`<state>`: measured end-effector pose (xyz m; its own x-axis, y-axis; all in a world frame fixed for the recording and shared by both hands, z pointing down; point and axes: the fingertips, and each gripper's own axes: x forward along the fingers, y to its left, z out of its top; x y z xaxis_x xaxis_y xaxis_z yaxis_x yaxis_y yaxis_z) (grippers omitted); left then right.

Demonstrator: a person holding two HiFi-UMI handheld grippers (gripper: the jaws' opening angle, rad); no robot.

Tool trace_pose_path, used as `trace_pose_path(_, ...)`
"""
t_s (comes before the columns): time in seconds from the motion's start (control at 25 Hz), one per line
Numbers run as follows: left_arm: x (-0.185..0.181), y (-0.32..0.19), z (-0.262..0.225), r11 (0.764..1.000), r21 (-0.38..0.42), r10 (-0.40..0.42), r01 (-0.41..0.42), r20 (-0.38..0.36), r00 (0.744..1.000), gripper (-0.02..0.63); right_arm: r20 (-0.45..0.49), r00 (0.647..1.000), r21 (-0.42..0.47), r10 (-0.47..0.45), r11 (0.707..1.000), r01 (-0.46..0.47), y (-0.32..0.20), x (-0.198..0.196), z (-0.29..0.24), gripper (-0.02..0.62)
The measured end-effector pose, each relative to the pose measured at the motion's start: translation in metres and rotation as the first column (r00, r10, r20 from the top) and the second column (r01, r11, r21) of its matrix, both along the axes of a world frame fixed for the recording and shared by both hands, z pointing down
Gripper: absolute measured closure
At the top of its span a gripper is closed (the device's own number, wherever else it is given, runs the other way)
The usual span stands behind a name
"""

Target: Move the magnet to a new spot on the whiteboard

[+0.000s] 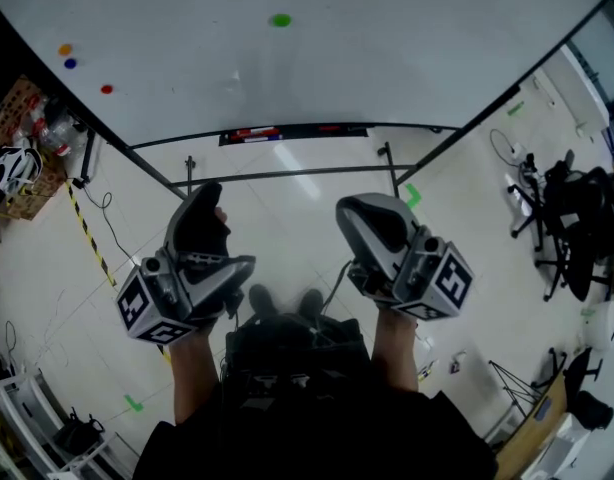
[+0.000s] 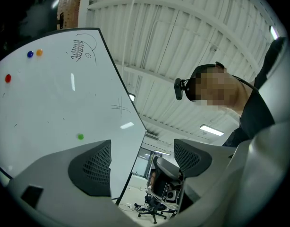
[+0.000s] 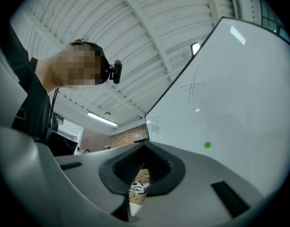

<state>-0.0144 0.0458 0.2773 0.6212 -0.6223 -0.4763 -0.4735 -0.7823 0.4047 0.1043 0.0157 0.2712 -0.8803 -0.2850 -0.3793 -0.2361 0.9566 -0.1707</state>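
left tool [image 2: 142,162]: jaws wide apart, empty | right tool [image 3: 141,169]: closed, empty (magnet [image 1: 279,20] untouched)

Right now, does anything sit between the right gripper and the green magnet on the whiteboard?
Nothing visible does. The green magnet sits alone on bare whiteboard. The right gripper, shut and empty, is held below the board with only open air between. The orange, blue and red magnets sit far to the left.

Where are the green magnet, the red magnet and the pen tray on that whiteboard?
green magnet [image 1: 279,20]: head view, centre of the disc.
red magnet [image 1: 107,89]: head view, centre of the disc.
pen tray [image 1: 307,134]: head view, bare middle of the dark ledge.
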Motion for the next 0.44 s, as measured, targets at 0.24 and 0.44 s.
trace_pose_path(0.24, 0.005, -0.006, -0.001, 1.0, 0.016, -0.022, 0.022, 0.02, 1.0, 0.192, -0.001, 1.0, -0.002, -0.007, 1.0, 0.007, -0.003, 0.002, 0.001, 0.577)
trace_pose_path(0.44, 0.013, -0.007, -0.005, 0.999, 0.027, -0.032, 0.031, 0.032, 0.999, 0.192, 0.003, 1.0, 0.002, -0.009, 1.0, 0.009, -0.002, 0.009, -0.001, 0.577)
